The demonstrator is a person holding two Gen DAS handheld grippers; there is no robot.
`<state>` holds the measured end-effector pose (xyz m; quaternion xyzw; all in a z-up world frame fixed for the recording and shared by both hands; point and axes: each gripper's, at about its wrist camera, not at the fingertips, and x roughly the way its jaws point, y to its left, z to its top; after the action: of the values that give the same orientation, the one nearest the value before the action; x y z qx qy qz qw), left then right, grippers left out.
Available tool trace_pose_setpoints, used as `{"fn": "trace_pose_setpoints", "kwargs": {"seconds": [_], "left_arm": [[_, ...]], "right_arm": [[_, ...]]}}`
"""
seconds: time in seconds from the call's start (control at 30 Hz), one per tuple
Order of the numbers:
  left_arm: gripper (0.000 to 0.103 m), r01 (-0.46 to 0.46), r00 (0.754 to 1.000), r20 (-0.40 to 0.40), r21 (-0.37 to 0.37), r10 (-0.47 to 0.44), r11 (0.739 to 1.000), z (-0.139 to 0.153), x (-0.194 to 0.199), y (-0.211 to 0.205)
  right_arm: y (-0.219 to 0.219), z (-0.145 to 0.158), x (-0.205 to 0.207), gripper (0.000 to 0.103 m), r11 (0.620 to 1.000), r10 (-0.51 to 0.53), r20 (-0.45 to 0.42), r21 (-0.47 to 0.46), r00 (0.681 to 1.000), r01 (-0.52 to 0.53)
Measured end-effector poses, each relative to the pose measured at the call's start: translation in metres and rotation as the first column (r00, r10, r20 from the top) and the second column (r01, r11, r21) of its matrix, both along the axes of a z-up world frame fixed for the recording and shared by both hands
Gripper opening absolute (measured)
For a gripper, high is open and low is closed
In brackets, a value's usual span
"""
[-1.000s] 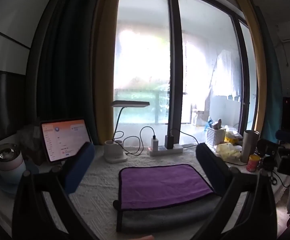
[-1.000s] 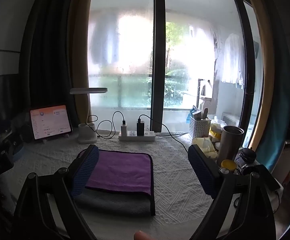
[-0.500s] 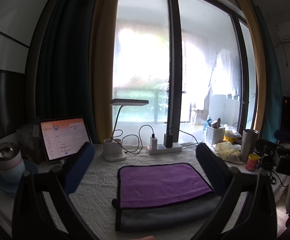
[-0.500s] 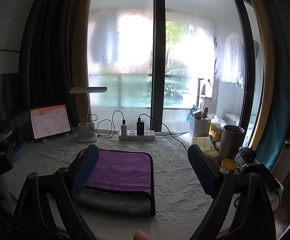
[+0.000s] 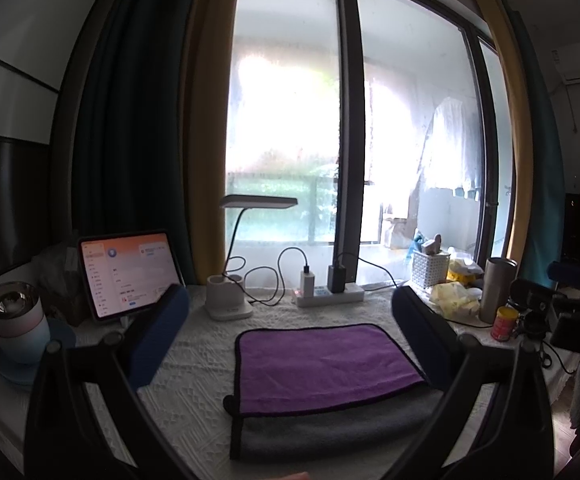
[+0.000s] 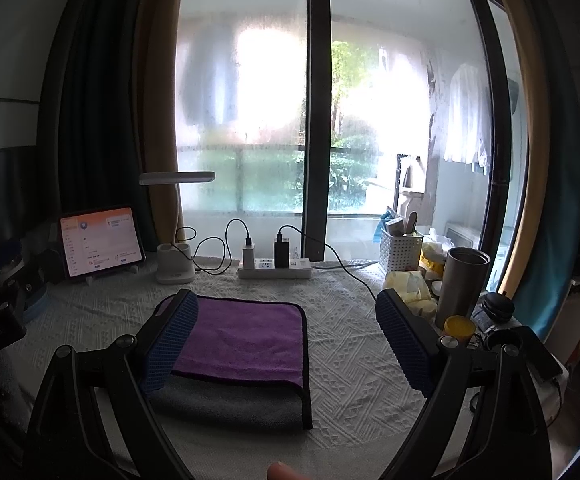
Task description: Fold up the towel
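A big window (image 5: 330, 120) with dark frames fills the back of both views, and dark curtains (image 5: 125, 120) hang at its left side. Before it stands a table covered with a white patterned cloth (image 6: 350, 344). The towel (image 5: 322, 364) lies flat in the middle of this cloth, folded so that a purple layer rests on a grey layer, and the grey layer shows as a strip along the near edge. In the right wrist view the towel (image 6: 245, 344) is seen left of centre, with its dark border on the right side. The left gripper (image 5: 290, 340) is held above the table with its two blue pads spread wide apart, and it holds nothing; the towel appears between the fingers, partly behind the right one. The right gripper (image 6: 285, 340) is also wide open and holds nothing, and its left pad (image 6: 173, 340) covers the left edge of the towel in the picture; I cannot tell if it touches. At the back left a lit tablet (image 5: 129, 272) stands tilted, near a white desk lamp (image 5: 229, 300). A white power strip (image 6: 273, 270) with two chargers lies under the window. At the right are a white basket (image 6: 400, 252), a steel tumbler (image 6: 464, 280) and a small yellow-lidded jar (image 6: 458, 328).
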<state>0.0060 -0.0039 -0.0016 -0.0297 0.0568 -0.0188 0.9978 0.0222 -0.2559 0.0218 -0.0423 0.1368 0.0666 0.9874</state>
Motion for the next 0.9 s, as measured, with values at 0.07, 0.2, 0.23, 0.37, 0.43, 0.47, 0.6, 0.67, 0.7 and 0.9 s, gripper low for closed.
{"fn": "trace_pose_setpoints", "kwargs": {"seconds": [0.07,0.2,0.23,0.37,0.43,0.47,0.6,0.67,0.7,0.9], "left_arm": [[0.102,-0.001,1.000,0.000,-0.001,0.001,1.000,-0.0004,0.0000,-0.0002],[0.102,-0.001,1.000,-0.002,-0.002,0.001,1.000,-0.0006,0.0001,0.0005],[0.102,0.000,1.000,-0.002,-0.002,0.000,1.000,-0.0006,0.0003,0.0008],[0.102,0.001,1.000,-0.003,-0.003,-0.001,1.000,-0.0008,0.0000,0.0004],[0.102,0.000,1.000,-0.003,-0.003,0.000,1.000,-0.0005,0.0003,0.0007],[0.102,0.000,1.000,-0.003,-0.003,0.000,1.000,-0.0006,0.0002,0.0006],[0.102,0.001,1.000,-0.003,-0.002,-0.001,1.000,-0.0005,0.0003,0.0007],[0.102,0.001,1.000,-0.003,-0.003,-0.001,1.000,-0.0009,0.0001,0.0008],[0.102,0.000,1.000,-0.004,-0.003,0.000,1.000,-0.0007,0.0003,0.0008],[0.102,0.000,1.000,-0.005,-0.005,0.000,1.000,-0.0012,-0.0001,0.0008]], "right_arm": [[-0.0007,-0.0004,-0.0002,0.092,1.000,0.002,0.000,0.001,1.000,-0.002],[-0.0018,-0.0011,0.0008,0.093,1.000,0.004,-0.003,0.005,1.000,-0.004],[-0.0013,-0.0010,0.0010,0.093,1.000,0.003,-0.002,0.003,1.000,-0.003],[-0.0020,-0.0005,0.0013,0.093,1.000,0.004,-0.005,0.005,1.000,-0.004],[-0.0018,-0.0006,0.0016,0.093,1.000,0.005,-0.006,0.003,1.000,-0.005],[-0.0018,-0.0006,0.0015,0.093,1.000,0.005,-0.006,0.003,1.000,-0.005],[-0.0016,-0.0007,0.0018,0.092,1.000,0.005,-0.006,0.004,1.000,-0.005],[-0.0014,-0.0008,0.0018,0.093,1.000,0.006,-0.008,0.004,1.000,-0.006],[-0.0016,-0.0007,0.0017,0.093,1.000,0.005,-0.008,0.003,1.000,-0.005],[-0.0018,-0.0011,0.0014,0.093,1.000,0.005,-0.008,0.005,1.000,-0.005]]}}
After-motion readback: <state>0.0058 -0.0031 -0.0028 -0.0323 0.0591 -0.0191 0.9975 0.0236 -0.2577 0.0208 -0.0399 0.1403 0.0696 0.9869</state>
